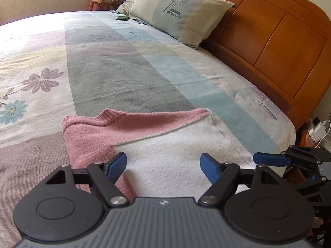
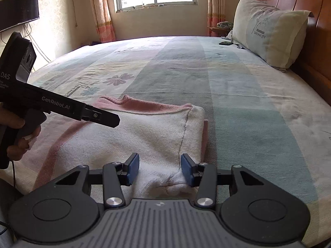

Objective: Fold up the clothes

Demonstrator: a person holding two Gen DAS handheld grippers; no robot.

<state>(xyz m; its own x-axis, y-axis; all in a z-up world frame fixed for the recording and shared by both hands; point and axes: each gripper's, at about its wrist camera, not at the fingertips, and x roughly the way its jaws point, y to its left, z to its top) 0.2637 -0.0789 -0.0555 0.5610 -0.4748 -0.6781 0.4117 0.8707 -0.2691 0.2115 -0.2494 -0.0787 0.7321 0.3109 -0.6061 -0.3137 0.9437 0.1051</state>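
A fold looks just laid: the pink-and-white sweater (image 2: 132, 136) lies flat on the bed (image 2: 248, 95), filling the lower centre of both views. The left tool (image 1: 163, 165) stands wide apart and empty above its white panel. The right tool (image 2: 160, 169) is apart, straddling a bunched white edge, unpinched. Next, each needs a fresh edge to grip.

Left gripper (image 1: 163, 166) fingers apart over pink-white sweater (image 1: 144, 136) (on bed (image 1: 124, 72)).
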